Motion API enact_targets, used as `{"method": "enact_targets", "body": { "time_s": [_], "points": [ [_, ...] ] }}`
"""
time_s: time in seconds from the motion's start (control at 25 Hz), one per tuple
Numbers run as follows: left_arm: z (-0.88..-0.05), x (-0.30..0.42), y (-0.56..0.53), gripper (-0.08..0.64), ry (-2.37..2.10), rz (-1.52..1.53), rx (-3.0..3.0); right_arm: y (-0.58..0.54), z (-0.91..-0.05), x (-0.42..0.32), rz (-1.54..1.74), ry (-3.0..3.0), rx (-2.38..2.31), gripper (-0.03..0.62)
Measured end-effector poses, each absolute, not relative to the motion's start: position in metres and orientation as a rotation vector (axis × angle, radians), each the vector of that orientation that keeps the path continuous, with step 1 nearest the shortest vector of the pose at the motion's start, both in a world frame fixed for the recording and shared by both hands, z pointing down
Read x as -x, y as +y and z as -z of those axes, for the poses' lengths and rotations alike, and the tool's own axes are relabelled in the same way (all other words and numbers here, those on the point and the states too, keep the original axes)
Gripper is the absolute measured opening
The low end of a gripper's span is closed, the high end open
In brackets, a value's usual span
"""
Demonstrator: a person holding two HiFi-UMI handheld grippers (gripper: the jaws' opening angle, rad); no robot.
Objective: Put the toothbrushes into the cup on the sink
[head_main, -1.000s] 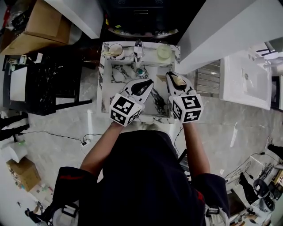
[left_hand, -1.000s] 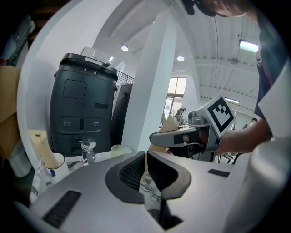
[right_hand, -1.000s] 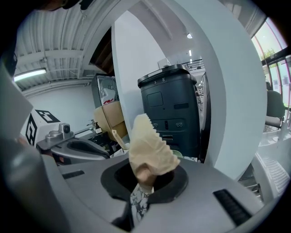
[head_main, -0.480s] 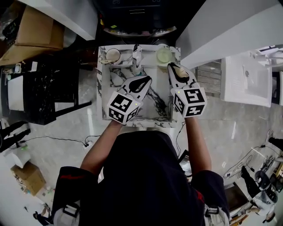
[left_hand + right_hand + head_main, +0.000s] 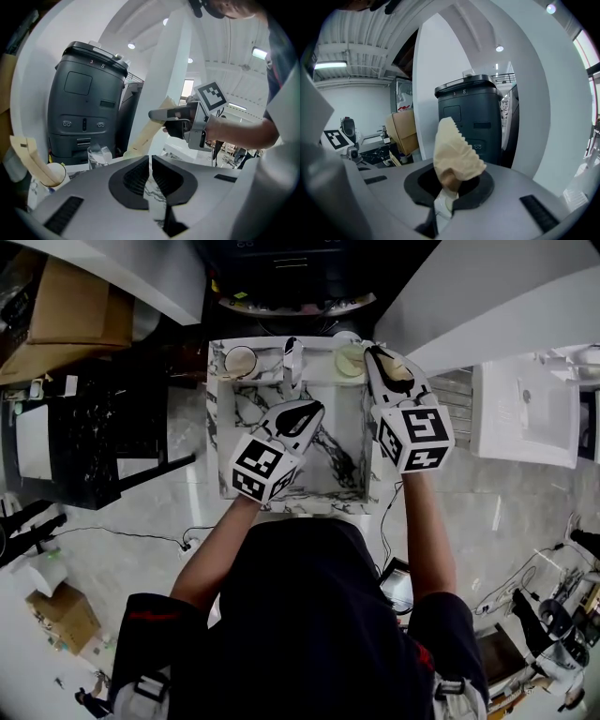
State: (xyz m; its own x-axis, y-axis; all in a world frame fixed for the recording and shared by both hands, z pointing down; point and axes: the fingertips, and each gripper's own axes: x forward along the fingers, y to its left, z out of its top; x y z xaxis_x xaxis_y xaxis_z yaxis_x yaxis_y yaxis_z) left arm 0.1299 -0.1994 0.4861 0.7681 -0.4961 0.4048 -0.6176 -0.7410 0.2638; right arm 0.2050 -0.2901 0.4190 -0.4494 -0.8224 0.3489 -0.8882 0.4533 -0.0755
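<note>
Cup (image 5: pixel 241 360) at marble sink's (image 5: pixel 217 418) back-left corner; right gripper (image 5: pixel 377 352) clamps toothbrush (image 5: pixel 457 154) (cream-wrapped) over back-right corner; left gripper (image 5: pixel 317 409) closed, empty.

The marble-patterned sink (image 5: pixel 217 399) stands on a pale tiled floor (image 5: pixel 141 559). On its back ledge sit a cream cup (image 5: pixel 241 360) at the left, a tap (image 5: pixel 293 354) in the middle and a pale green cup (image 5: pixel 345 360) at the right

Back ledge of sink (image 5: pixel 217 427): left cup (image 5: pixel 241 360) at left end, right cup (image 5: pixel 349 359) at right end. Left gripper (image 5: pixel 312 409) over basin centre. Right gripper (image 5: pixel 378 353) over ledge, just right of right cup; toothbrush (image 5: pixel 454 150) between its jaws.
</note>
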Motion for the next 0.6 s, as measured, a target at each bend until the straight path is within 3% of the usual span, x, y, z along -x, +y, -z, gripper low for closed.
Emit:
{"method": "enact_targets", "body": {
  "time_s": [0.6],
  "points": [
    [-0.494, -0.121, -0.204, 0.029, -0.867, -0.453, -2.551, -0.3, -0.462, -0.197, -0.366, -2.399, -1.442, 0.049]
  ]
}}
